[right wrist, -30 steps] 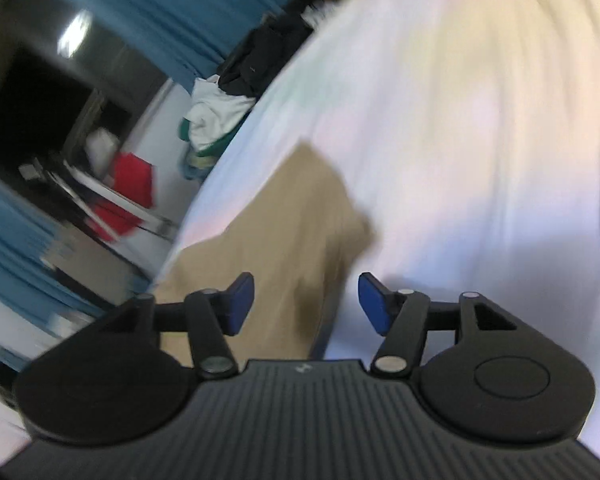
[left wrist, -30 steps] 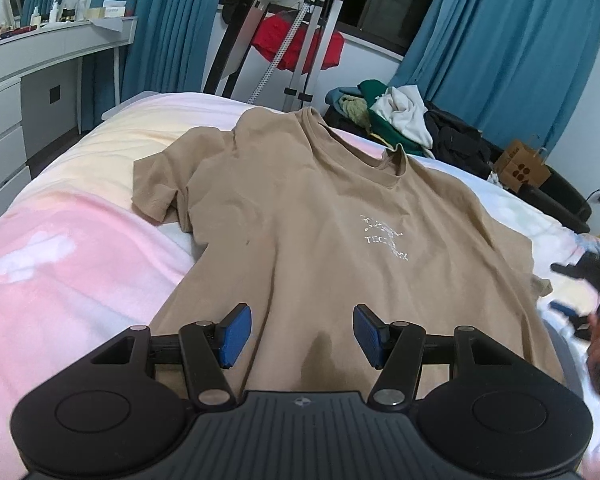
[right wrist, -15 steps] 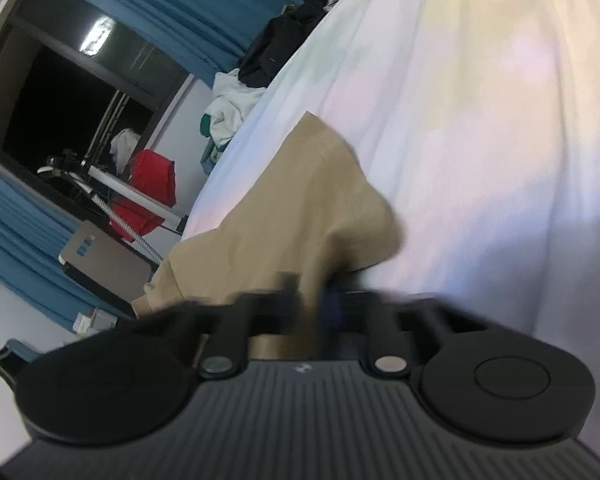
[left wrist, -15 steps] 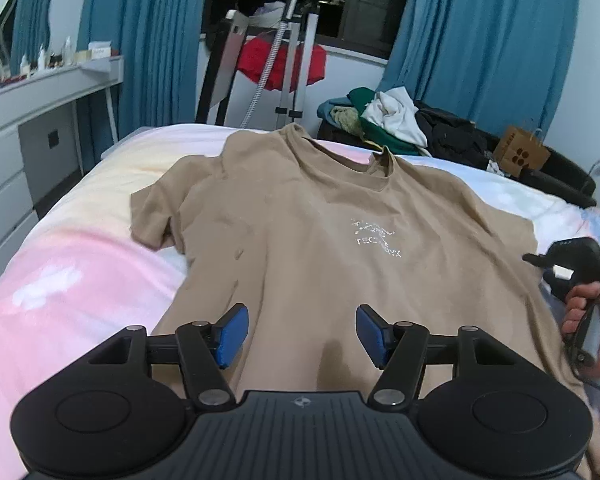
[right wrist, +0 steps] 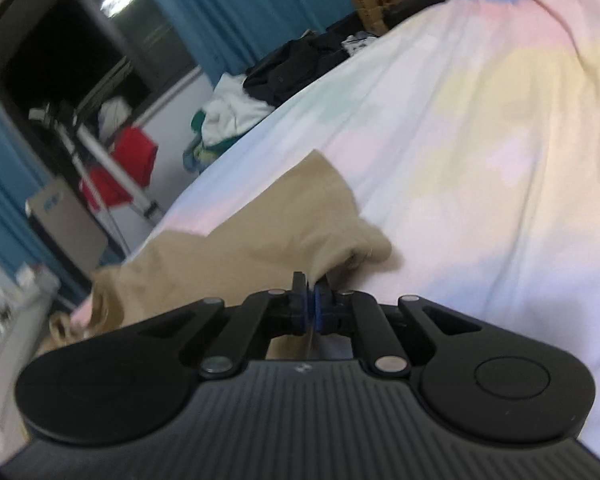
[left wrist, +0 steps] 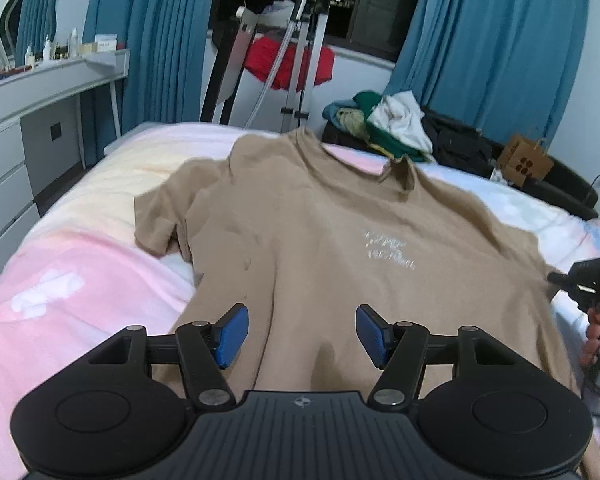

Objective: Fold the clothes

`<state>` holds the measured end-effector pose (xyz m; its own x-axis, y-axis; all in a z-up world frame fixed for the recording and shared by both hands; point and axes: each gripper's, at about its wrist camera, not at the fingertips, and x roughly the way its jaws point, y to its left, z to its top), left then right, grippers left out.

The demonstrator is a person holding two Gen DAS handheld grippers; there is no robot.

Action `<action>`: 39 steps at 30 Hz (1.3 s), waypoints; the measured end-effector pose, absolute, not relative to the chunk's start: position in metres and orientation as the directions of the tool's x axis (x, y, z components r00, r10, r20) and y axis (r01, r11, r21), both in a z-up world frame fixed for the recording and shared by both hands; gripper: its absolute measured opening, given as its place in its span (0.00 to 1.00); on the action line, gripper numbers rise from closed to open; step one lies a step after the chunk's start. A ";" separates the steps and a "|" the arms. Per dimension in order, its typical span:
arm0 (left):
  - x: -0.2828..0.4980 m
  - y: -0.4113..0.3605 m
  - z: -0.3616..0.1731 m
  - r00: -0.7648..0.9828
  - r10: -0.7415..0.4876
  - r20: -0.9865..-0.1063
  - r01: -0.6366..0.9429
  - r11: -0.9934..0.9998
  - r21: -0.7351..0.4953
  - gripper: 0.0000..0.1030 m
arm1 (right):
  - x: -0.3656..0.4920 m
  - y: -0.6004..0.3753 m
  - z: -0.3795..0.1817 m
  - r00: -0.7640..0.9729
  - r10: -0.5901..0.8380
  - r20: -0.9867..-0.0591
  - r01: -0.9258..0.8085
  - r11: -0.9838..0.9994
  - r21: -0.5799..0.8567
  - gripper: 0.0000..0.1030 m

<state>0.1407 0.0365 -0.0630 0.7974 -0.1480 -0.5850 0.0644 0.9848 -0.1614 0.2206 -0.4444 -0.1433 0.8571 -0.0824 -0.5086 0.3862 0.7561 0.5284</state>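
A tan T-shirt (left wrist: 340, 248) lies face up across my pastel bed (left wrist: 80, 280); my left gripper (left wrist: 298, 334) hangs over its lower hem, jaws wide, holding nothing — my right gripper (right wrist: 310, 308) is pinched closed on a fold of cloth beside the right sleeve (right wrist: 320, 208).

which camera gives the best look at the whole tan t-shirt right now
The left wrist view: the tan t-shirt lies spread on the bed, collar, print and one sleeve visible. The right wrist view shows only one sleeve, pinched in the right gripper.
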 end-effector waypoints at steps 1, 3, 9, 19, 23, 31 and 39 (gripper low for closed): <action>0.139 0.037 -0.060 0.802 -0.144 -0.579 0.063 0.985 -0.158 0.60 | 0.211 -0.437 -0.134 0.854 -0.081 -0.513 0.380 0.772 0.510 0.10; 0.134 0.038 -0.053 0.809 -0.147 -0.569 0.064 0.984 -0.164 0.60 | 0.193 -0.421 -0.118 0.848 -0.073 -0.525 0.363 0.801 0.475 0.28; 0.113 0.040 -0.040 0.816 -0.173 -0.552 0.081 0.979 -0.187 0.60 | 0.154 -0.359 -0.107 0.848 -0.003 -0.530 0.267 0.867 0.421 0.57; 0.115 0.088 -0.036 0.798 -0.227 -0.559 -0.009 0.922 -0.387 0.58 | 0.092 -0.255 -0.093 0.831 0.117 -0.544 0.086 0.939 0.334 0.72; 0.149 0.141 -0.049 0.770 -0.211 -0.602 -0.174 0.838 -0.517 0.56 | 0.089 -0.238 -0.100 0.812 0.118 -0.571 0.068 0.953 0.294 0.71; 0.204 0.189 -0.106 0.771 -0.297 -0.563 -0.282 0.633 -0.721 0.46 | 0.101 -0.248 -0.119 0.780 0.207 -0.591 0.085 0.900 0.427 0.71; 0.251 0.217 -0.165 0.795 -0.348 -0.496 -0.340 0.421 -0.841 0.18 | 0.121 -0.235 -0.134 0.735 0.328 -0.593 0.001 0.875 0.484 0.74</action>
